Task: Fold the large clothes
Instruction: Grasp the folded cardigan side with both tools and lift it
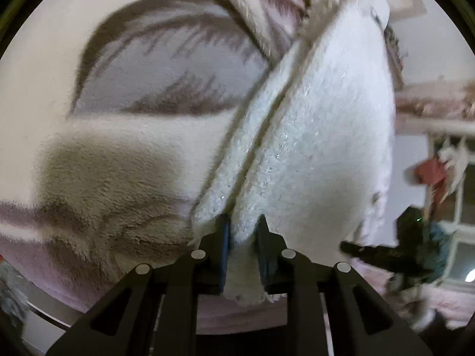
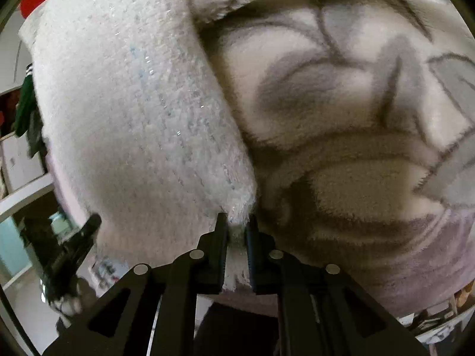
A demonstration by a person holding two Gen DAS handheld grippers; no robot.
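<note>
In the left wrist view, the left gripper point(image 1: 242, 231) is seen clamped on the lower edge of a white, fuzzy knitted garment with glinting sequin-like threads point(image 1: 320, 136); its black fingers point(image 1: 222, 237) are held only narrowly apart, with a thick fold of the knit pinched between the blue-faced pads and a frayed hem hanging below them. Two folded edges of the garment are shown running up and to the right from the jaws, side by side, with a dark crease between them. Behind and to the left, a plush cream blanket with grey and lilac leaf-like markings point(image 1: 124, 136) is spread, its pile soft and brushed. At the right edge, the other black gripper point(image 1: 383, 256) is caught in blur against a white window frame point(image 1: 458, 207). In the right wrist view, the right gripper point(image 2: 237, 228) is likewise closed on a bunched edge of the same white knit point(image 2: 127, 112), which is draped up and left from the jaws, while the blanket point(image 2: 341, 124) fills the right side, touching the garment along a shadowed seam. No writing can be read in either view.
</note>
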